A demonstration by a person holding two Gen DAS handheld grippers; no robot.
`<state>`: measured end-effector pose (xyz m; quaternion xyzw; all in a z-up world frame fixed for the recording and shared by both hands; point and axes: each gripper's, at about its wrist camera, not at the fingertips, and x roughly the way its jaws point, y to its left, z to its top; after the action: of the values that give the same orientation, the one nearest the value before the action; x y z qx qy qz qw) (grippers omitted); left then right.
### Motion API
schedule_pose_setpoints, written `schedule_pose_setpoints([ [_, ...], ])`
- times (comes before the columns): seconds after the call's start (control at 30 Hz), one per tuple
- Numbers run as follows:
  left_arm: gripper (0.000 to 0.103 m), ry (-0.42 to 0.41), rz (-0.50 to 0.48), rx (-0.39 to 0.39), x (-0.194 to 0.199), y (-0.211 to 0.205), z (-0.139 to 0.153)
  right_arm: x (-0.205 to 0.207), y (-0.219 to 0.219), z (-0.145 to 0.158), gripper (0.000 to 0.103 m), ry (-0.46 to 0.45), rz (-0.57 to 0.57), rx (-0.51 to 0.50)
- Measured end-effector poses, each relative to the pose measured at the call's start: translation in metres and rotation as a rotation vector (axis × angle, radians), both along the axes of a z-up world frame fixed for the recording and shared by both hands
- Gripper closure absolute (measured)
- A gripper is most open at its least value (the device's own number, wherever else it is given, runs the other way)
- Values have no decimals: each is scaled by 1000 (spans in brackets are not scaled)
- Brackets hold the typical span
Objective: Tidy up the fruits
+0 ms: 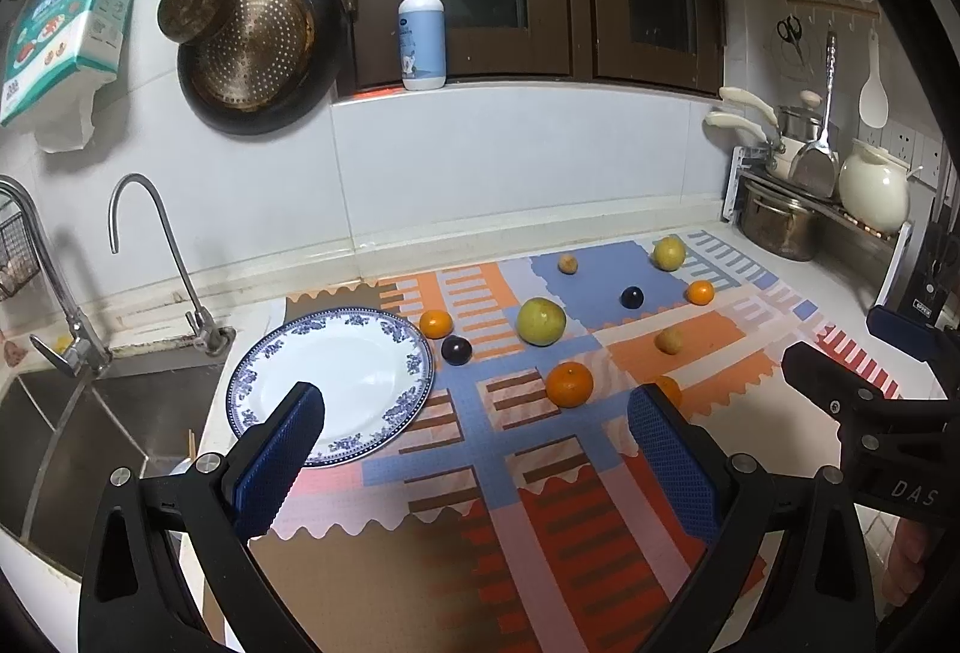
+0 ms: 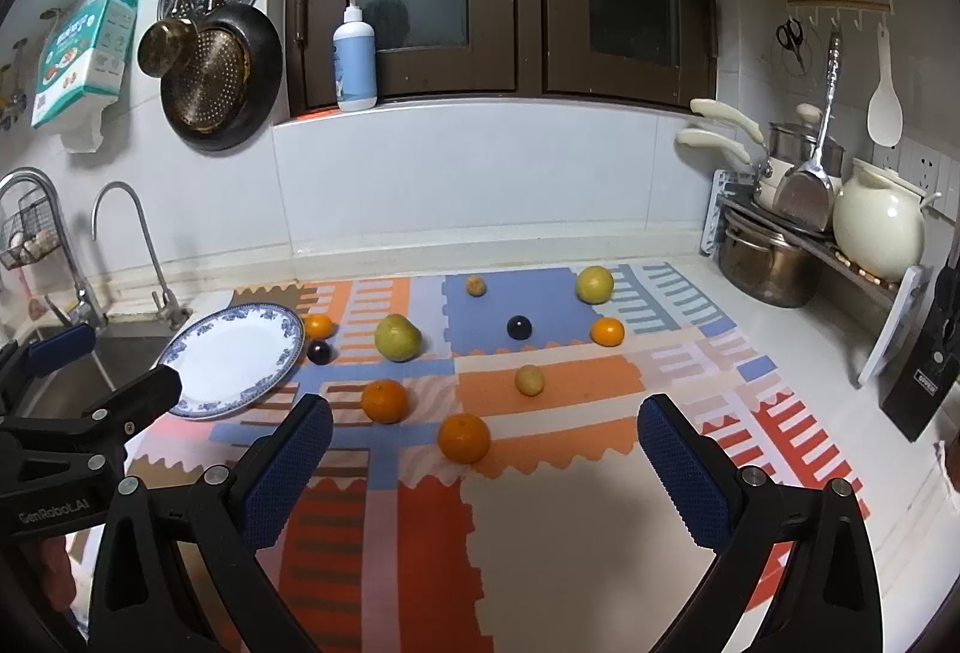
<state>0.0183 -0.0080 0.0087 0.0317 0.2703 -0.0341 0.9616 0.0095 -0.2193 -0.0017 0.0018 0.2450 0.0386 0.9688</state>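
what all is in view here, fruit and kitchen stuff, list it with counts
plate: 1, white with blue rim, mat's left edge beside the sink, nothing on it
oranges: 4, orange, scattered on the mat
large yellow-green fruits: 2, one mid-mat, one far right
small yellowish fruits: 2, one mid-mat, one at the back
dark plums: 2, dark purple, one beside the plate, one on the blue patch
mat: 1, orange, blue, red pattern, on the counter
pump bottle: 1, white and blue, window sill
pans: hanging on the left wall
taps: 2, metal, by the sink
cream pot: 1, right rack
left hand-held gripper: 1, black with blue pads, open
right hand-held gripper: 1, same, open
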Motion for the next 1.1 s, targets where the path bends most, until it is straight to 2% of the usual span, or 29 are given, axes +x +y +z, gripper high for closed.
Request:
schedule_pose_setpoints([
  [0.4,1,18,-103,34,30,-6,-17,26,3,-21,1,78,-4,8],
  [0.7,10,39,-253,86,66,-21,-35,55,4,-44,1,137,-16,17],
  [0.77,15,45,-288,98,74,-24,-41,62,4,-48,5,151,-19,18],
  [1.1,28,122,-451,145,120,-38,-80,97,12,-77,23,255,13,-2],
])
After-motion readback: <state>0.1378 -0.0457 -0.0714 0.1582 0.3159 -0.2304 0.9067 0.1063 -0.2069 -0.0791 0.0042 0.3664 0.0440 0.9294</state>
